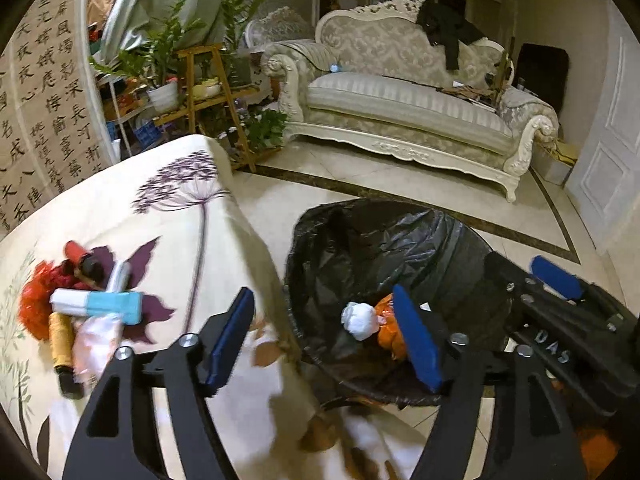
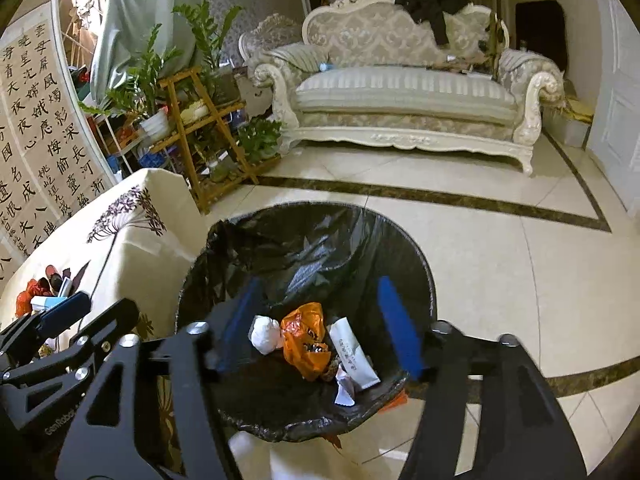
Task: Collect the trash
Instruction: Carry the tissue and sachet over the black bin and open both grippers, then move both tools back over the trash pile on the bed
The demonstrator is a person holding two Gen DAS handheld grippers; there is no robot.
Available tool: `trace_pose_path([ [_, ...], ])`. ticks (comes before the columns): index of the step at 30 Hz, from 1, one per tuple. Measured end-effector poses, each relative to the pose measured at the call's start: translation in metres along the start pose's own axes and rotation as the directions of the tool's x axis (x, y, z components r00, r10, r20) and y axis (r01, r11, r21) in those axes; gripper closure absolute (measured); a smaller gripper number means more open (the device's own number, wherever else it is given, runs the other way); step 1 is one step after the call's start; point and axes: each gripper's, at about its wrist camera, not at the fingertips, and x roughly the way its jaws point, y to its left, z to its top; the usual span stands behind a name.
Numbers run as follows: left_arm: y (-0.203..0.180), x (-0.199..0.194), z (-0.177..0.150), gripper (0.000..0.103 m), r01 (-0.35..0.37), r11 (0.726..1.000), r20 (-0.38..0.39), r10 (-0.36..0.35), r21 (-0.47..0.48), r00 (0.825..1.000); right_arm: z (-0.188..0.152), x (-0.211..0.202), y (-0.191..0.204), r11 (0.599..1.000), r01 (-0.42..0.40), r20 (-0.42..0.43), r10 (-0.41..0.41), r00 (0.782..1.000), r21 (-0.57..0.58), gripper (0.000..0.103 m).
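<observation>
Hovering right gripper (image 2: 320, 324), "GenRobot" lettering, over wrapper (image 2: 354, 354) with unreadable print

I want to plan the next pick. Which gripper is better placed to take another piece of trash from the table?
Left, probably. The left gripper is open at the table's edge, near the trash pile, while the right gripper hangs open over the bin, away from the pile.

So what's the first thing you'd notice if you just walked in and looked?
Probably the big black trash bin on the floor in the middle, with an orange bag and a white paper ball lying inside it. The right gripper hangs open just above it. Behind stands a fancy cream sofa, and on the flowery tablecloth to the left sits a pile of trash.
</observation>
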Motion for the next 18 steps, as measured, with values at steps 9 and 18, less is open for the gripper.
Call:
trace_pose_path([
  [9,0.049,-0.041,-0.019,0.026,-0.086,0.993,0.027,0.089,-0.082,0.996,-0.004,-0.018,0.031,0.997,-0.07,0.03,0.069,0.997,0.014,0.015],
  [18,0.107,-0.068,-0.044,0.025,-0.201,0.963,0.007,0.206,-0.181,0.979,-0.021,-0.02,0.096,0.971,-0.231,-0.061,0.227,0.972,-0.059,0.015],
])
